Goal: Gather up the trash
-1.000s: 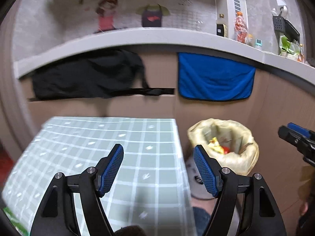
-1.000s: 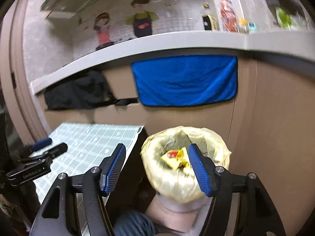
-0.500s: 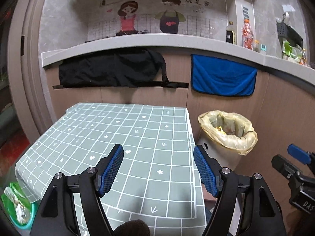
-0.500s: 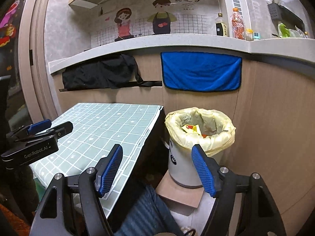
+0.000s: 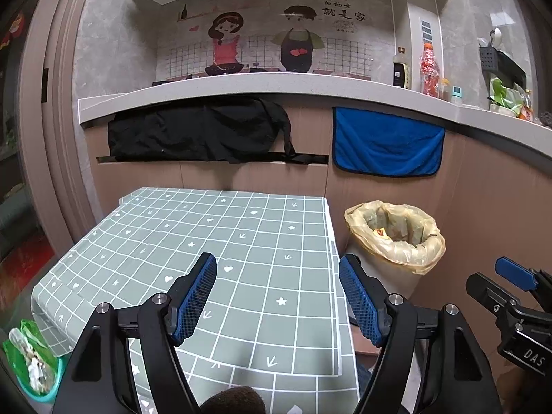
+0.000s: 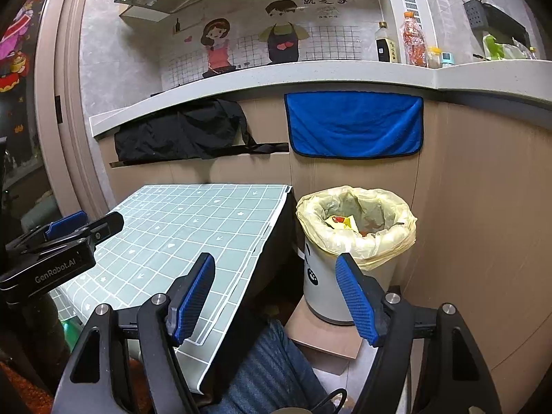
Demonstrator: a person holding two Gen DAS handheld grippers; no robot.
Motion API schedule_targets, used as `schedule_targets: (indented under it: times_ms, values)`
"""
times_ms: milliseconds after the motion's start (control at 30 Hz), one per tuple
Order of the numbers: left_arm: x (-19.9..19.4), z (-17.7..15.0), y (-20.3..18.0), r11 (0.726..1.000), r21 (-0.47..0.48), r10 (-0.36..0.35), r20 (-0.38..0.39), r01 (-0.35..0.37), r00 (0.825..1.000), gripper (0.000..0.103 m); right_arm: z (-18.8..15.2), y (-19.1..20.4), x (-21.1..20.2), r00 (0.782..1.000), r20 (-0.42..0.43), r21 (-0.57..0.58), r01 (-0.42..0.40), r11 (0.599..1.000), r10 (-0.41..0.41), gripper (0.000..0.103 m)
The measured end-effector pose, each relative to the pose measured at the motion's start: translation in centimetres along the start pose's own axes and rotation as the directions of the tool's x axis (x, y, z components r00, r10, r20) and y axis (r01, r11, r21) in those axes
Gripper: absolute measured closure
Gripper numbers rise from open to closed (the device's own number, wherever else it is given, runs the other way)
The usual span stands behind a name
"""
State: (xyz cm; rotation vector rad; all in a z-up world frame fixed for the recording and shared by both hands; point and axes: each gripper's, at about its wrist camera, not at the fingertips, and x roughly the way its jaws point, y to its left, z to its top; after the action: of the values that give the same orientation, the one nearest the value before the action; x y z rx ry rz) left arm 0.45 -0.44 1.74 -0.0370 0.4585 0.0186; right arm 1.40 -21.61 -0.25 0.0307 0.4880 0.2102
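both grippers, left gripper (image 5: pixel 277 296) and right gripper (image 6: pixel 274 298), gape empty; bin liner (image 6: pixel 357 226) right of table looks thin, tearable—pinch its rim.

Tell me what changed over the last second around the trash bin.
Both tools pulled back: the right tool, which hung right over the bin with a yellow wrapper showing between its fingers, now sits further off and empty. The left tool backed away over the table. Bin, wrapper inside, and cloth stayed put.
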Motion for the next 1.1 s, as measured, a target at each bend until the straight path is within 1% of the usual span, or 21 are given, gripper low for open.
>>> schedule_targets:
  times_ms: [200,1100]
  values:
    - [-0.5,0.0,-0.4,1.000,0.014,0.000,0.007,0.000,1.000,0.029,0.0,0.2,-0.5,1.000,0.017,-0.019,0.019,1.000,-0.019,0.033]
    - [-1.1,-0.1,-1.2,0.999,0.036,-0.012,0.024,0.011,1.000,0.029,0.2,0.4,-1.2,0.999,0.026,-0.011,0.018,1.000,-0.018,0.033]
